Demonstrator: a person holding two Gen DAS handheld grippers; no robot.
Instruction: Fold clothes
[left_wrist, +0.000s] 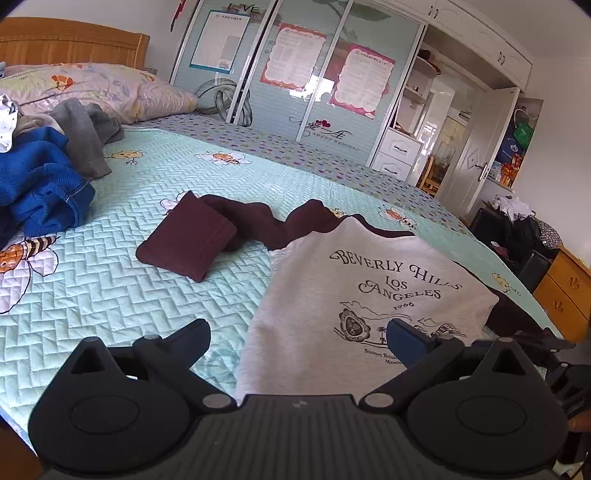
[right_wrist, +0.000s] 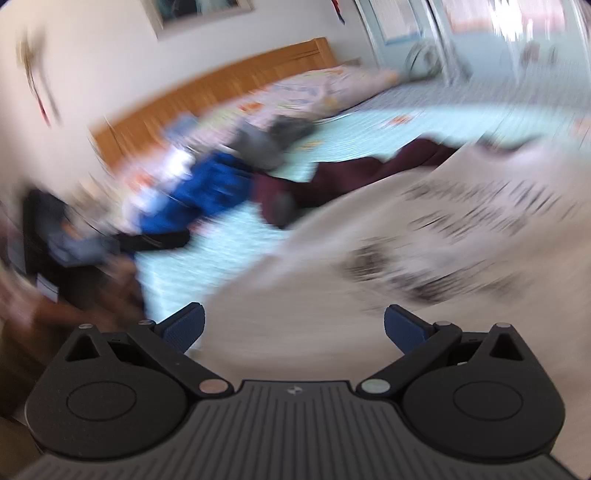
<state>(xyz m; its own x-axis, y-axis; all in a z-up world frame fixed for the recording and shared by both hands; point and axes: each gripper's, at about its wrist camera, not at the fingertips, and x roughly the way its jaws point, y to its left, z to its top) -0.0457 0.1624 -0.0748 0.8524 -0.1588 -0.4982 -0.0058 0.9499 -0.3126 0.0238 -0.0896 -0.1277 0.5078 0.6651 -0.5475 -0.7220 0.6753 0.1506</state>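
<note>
A grey sweatshirt (left_wrist: 354, 295) with "Beverly Hills Los Angeles" print and maroon sleeves lies on the mint quilted bed (left_wrist: 110, 295). Its left maroon sleeve (left_wrist: 192, 240) stretches out to the left, the cuff end doubled over. My left gripper (left_wrist: 297, 338) is open and empty, over the sweatshirt's lower left edge. The right wrist view is motion-blurred; my right gripper (right_wrist: 293, 326) is open and empty above the grey sweatshirt (right_wrist: 406, 258).
A pile of unfolded clothes, with a blue garment (left_wrist: 40, 181) and a grey one (left_wrist: 85, 133), sits at the bed's left near the pillow (left_wrist: 103, 86). A wardrobe (left_wrist: 295, 74) stands behind the bed. A wooden dresser (left_wrist: 565, 291) stands right.
</note>
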